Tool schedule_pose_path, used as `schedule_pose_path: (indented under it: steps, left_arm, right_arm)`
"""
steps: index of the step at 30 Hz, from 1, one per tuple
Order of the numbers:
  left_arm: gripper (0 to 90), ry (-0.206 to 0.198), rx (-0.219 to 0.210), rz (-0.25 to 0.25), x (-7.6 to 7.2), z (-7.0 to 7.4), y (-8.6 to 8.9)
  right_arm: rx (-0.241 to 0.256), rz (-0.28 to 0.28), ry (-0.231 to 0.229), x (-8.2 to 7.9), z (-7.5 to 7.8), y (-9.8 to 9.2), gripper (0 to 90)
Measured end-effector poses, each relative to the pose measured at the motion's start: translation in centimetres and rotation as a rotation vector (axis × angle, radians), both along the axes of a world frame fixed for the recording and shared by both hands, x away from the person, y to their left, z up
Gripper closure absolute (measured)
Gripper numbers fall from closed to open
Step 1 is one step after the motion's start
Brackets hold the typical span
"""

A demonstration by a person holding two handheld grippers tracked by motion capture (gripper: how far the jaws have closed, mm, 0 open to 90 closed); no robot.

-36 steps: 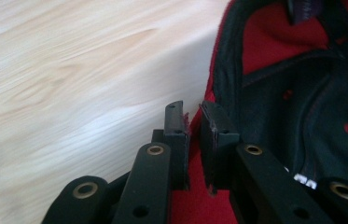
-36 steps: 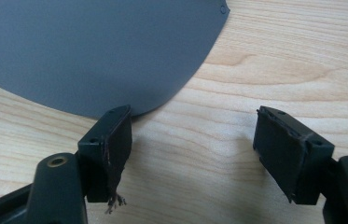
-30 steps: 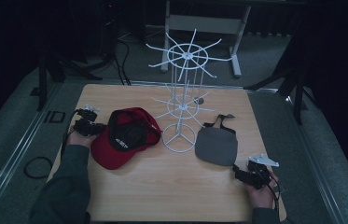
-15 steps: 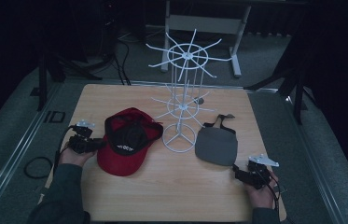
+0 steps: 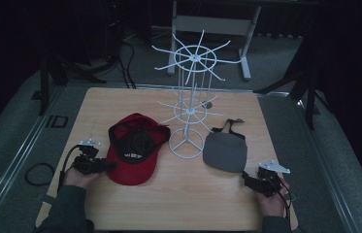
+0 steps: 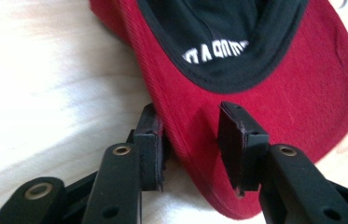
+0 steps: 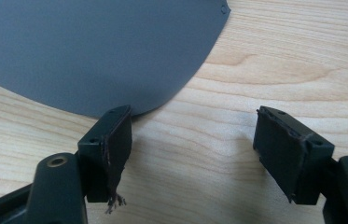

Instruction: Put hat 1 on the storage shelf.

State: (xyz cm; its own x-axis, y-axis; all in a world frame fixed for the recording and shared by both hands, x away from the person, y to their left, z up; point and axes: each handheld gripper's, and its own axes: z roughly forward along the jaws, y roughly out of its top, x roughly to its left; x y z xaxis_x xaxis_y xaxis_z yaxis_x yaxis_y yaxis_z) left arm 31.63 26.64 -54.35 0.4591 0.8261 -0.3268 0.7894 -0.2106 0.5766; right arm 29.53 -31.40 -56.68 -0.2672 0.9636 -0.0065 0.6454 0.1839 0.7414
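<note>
L gripper [image 6: 188, 140] jaws apart w/ red cap [image 6: 274, 93] brim edge between fingers [image 6: 149, 140], so grasp step is on, next needs closing on brim; R gripper [image 7: 192, 154] jaws wide apart, empty, grey cap [image 7: 92, 51] just beyond.

Around one white wire rack [image 5: 189, 104] on the bench [image 5: 178, 204] lie two caps: one red cap [image 5: 134, 148] just left of it, one grey cap [image 5: 226, 150] just right. Two tongs: one left tongs [image 5: 108, 165], one right tongs [image 5: 245, 179].

White wire spinner rack [image 5: 189, 104] mid-table on the pale wooden table [image 5: 198, 199], black cable loop [image 5: 37, 173] on the floor.
</note>
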Motion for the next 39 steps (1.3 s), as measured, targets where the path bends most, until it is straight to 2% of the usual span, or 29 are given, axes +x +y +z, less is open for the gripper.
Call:
schedule_pose_path:
  steps: [7,12,17,21,26,32,35,37,39]
  left_arm:
    - [60.0,0.023,-0.037,-0.063,-0.5,-0.4,-0.8]
    - [58.8,0.050,-0.095,-0.095,-0.4,-0.8,-1.6]
    - [56.8,0.067,-0.118,-0.110,-0.2,-1.0,-2.5]
    - [56.3,0.080,-0.112,-0.140,0.1,-1.4,-3.4]
    - [55.8,0.090,-0.136,-0.172,0.1,-1.6,-4.4]
    - [59.3,0.093,-0.155,-0.180,0.1,-1.7,-4.7]
    - [65.1,0.101,-0.187,-0.167,0.2,-1.6,-4.5]
    - [68.3,0.097,-0.197,-0.147,0.3,-1.6,-4.4]
    - [71.5,0.096,-0.224,-0.121,0.5,-1.5,-4.1]
  right_arm:
    - [0.000,0.000,0.000,0.0,0.0,0.0,28.0]
    - [0.000,0.000,0.000,0.0,0.0,0.0,28.0]
    - [0.000,0.001,0.000,0.0,0.0,0.0,28.0]
    - [0.000,0.001,0.000,0.0,0.0,0.0,27.9]
    - [0.000,0.001,0.000,0.0,0.0,0.0,27.9]
    - [0.000,0.001,0.000,0.0,0.0,0.0,27.8]
    - [0.000,0.001,0.000,0.0,0.0,0.0,27.8]
    - [0.000,0.001,0.000,0.0,0.0,0.0,27.8]
    - [0.000,0.001,-0.001,0.0,0.0,0.0,27.7]
